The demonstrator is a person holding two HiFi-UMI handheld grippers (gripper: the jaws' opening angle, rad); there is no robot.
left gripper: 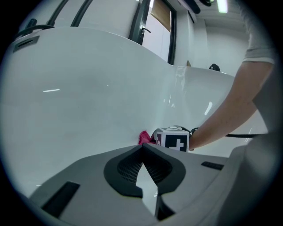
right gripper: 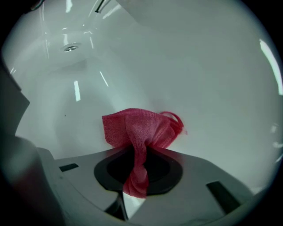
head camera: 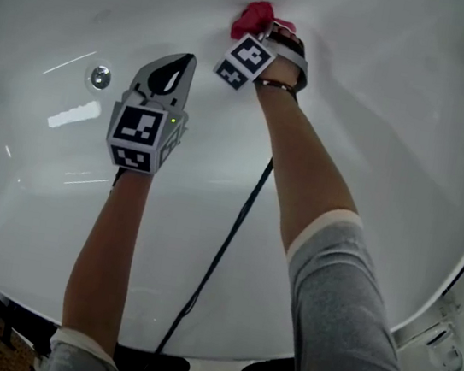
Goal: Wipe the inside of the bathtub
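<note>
A white bathtub (head camera: 397, 119) fills the head view, and both arms reach down into it. My right gripper (head camera: 268, 32) is shut on a red cloth (head camera: 253, 17), which presses against the far inner wall. In the right gripper view the red cloth (right gripper: 141, 130) bunches out from between the jaws of my right gripper (right gripper: 140, 148) against the white wall. My left gripper (head camera: 173, 72) hangs over the tub floor, shut with nothing in it. In the left gripper view my left gripper (left gripper: 143, 148) has its jaw tips meeting, and the red cloth (left gripper: 144, 137) shows beyond them.
A round metal drain (head camera: 100, 76) sits in the tub floor left of my left gripper; the drain (right gripper: 70, 47) also shows far off in the right gripper view. A black cable (head camera: 223, 248) runs down over the near tub rim. A chrome fitting (head camera: 442, 341) sits outside the rim at right.
</note>
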